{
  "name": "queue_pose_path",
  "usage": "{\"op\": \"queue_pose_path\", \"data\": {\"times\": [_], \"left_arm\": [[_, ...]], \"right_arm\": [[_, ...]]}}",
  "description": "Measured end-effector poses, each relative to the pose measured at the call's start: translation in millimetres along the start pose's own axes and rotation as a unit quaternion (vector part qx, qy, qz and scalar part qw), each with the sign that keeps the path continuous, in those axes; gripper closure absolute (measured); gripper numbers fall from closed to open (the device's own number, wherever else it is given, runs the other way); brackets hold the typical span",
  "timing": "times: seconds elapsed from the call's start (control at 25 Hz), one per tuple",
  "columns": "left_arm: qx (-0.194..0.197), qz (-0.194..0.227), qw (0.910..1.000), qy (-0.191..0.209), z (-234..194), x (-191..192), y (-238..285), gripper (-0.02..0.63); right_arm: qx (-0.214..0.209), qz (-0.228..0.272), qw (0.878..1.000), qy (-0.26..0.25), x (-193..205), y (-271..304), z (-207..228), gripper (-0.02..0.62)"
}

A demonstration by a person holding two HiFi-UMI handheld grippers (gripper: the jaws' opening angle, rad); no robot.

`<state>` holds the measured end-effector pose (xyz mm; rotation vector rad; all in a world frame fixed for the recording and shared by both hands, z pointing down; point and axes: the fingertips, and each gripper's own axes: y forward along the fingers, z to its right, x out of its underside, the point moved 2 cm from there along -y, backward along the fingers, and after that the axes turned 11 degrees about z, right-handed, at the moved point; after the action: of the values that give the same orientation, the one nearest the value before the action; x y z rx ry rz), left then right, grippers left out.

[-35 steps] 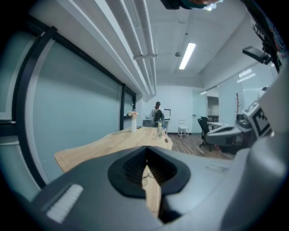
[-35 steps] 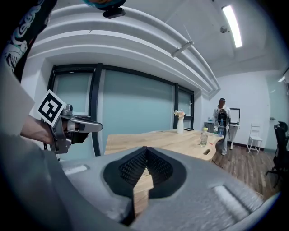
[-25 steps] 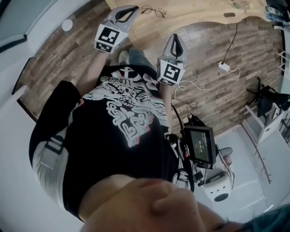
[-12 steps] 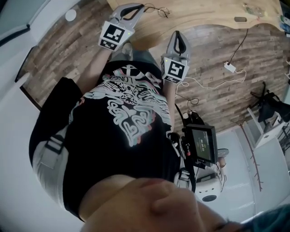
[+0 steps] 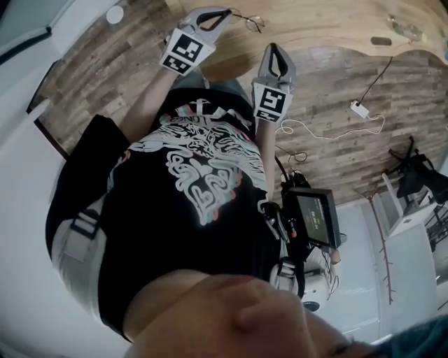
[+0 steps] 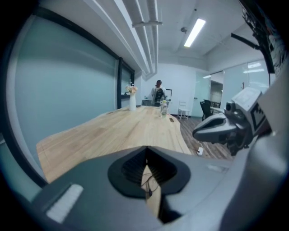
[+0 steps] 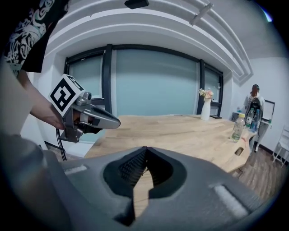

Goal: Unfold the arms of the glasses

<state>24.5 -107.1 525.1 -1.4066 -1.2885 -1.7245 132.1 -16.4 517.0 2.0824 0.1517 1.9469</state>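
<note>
Nearest, below the head camera, is the person's black T-shirt with a white and pink print (image 5: pixel 199 175), and to its right a small black screen on a stand (image 5: pixel 316 220) over the wooden plank floor (image 5: pixel 105 70). Past the shirt the grey right gripper (image 5: pixel 274 49) points at the near edge of the pale wooden desk (image 5: pixel 315 21); its own view shows its jaws pressed together at the tips, nothing between them. The grey left gripper (image 5: pixel 222 14) reaches further, over the desk's near left part, jaws likewise closed on nothing. The thin dark wire-framed glasses (image 5: pixel 248 21) lie on the desk just right of the left gripper's tip, apart from it, and show through the slot below its closed jaws (image 6: pixel 149 182); whether their arms are folded is too small to tell. Far along the desk stand a white vase of flowers (image 7: pixel 205 108) and a clear plastic bottle (image 7: pixel 238 126).
</note>
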Motion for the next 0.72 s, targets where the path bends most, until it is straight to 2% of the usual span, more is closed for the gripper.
{"op": "queue_pose_path", "data": {"times": [0.2, 0.48, 0.72], "left_arm": [[0.008, -0.02, 0.9997, -0.006, -3.4, 17.1, 24.8, 0.617], [0.04, -0.07, 0.9967, 0.008, 13.6, 46.1, 51.7, 0.617], [0.067, -0.106, 0.9913, 0.039, 16.4, 63.6, 84.2, 0.617]], "right_arm": [[-0.017, -0.03, 0.999, -0.004, 16.9, 20.7, 11.8, 0.597], [-0.028, -0.033, 0.999, -0.005, 28.8, 32.1, 23.3, 0.597], [-0.038, -0.056, 0.998, 0.01, 51.0, 50.9, 38.7, 0.597]]}}
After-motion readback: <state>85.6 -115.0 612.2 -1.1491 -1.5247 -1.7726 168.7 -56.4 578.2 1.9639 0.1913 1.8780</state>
